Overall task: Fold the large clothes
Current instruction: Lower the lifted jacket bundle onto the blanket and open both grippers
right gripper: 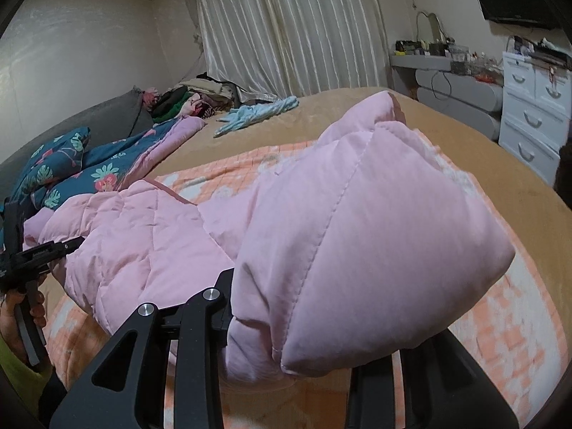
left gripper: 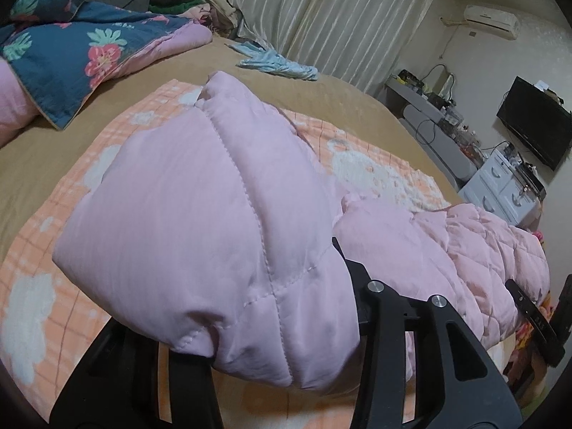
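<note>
Pink quilted jacket (left gripper: pixel 200 221) — puffy, stitched in channels — fills each frame's centre, bunched over both tongs. Left gripper (left gripper: pixel 286 321) and right gripper (right gripper: pixel 286 321) each pinch its padded fabric, jaws narrowed, above an orange checked blanket (left gripper: pixel 43 286) — fuzzy.

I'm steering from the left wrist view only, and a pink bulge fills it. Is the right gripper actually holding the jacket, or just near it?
Observer: It is holding. The right gripper is shut on a puffy folded end of the pink quilted jacket, which bulges out over its fingers.
Operator: Does the right wrist camera show my left gripper from outside?
Observer: Yes, the left gripper shows at that view's far left edge, against the jacket's other end, with a hand wrapped around its handle.
</note>
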A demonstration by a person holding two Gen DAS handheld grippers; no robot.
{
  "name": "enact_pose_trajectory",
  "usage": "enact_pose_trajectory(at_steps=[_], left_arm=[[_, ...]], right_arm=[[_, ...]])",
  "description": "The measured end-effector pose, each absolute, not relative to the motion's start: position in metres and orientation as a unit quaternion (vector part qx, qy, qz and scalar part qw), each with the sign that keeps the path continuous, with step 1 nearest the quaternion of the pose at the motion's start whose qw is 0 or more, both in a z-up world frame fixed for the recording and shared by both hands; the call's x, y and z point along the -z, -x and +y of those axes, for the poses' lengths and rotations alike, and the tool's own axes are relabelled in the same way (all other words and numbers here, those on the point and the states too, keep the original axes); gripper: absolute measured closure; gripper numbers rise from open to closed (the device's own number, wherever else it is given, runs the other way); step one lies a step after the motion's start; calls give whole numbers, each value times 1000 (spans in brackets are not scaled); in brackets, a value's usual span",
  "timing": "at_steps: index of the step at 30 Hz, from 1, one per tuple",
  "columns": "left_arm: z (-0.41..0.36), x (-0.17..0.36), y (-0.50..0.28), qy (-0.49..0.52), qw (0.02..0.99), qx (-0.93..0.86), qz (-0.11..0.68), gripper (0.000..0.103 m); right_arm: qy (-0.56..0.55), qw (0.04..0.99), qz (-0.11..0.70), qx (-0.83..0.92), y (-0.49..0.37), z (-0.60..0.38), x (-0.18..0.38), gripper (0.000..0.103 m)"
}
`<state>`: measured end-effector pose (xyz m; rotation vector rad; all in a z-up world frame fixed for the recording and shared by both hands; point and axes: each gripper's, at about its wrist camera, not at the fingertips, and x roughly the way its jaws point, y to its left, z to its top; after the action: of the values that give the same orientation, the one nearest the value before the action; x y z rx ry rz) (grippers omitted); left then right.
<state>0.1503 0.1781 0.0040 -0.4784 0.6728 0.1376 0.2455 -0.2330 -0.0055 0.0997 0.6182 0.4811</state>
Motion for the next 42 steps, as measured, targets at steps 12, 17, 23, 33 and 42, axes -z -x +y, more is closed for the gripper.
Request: enact_pose_trajectory(at_steps=[12,17,23,33,42], left_arm=[[180,53,-121,243,900,-65,356,49],[182,63,-109,248,897,-70,360,34],[180,53,-90,230,895,-80,373,13],[162,4,-47,197,912,-84,350,9],[127,-41,-17,168,934,-55,309,9]], right_arm=[[-112,891,393,-195,-239,-257,76,48],[-143,881,413,-179,-231,-269,89,25],[-124,888,415,-152,-201,-285,79,10],[-88,920,358,-130,-137,-300,21,5],[-41,940,295,-167,-89,-278,-30,4]])
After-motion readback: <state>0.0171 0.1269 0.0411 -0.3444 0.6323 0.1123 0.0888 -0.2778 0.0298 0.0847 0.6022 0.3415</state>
